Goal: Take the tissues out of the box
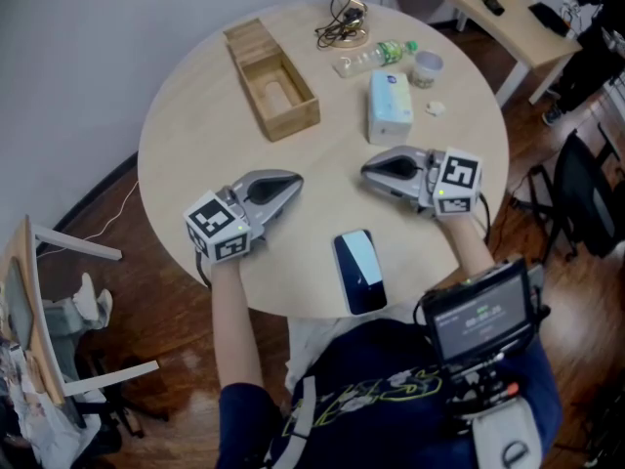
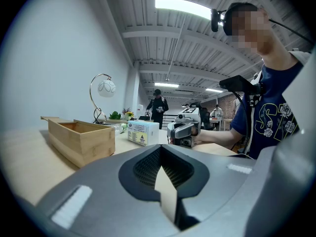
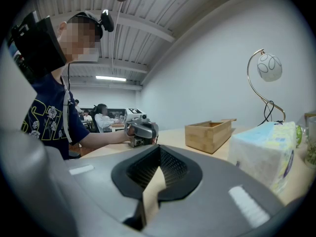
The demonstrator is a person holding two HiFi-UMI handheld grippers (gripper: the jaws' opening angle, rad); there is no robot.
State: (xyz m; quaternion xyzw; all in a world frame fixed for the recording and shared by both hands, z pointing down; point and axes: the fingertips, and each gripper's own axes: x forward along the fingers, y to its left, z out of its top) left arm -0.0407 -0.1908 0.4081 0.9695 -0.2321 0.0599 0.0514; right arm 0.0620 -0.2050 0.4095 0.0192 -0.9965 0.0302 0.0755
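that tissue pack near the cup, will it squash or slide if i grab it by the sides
The tissue pack looks soft-wrapped with rounded corners, so it would probably dent under a squeeze. It is likely light, so a push may slide it across the smooth table. It sits wider than tall, so tipping seems unlikely.

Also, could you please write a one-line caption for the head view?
Head view: left gripper and right gripper rest shut on the round table; tissue pack lies outside the wooden box.
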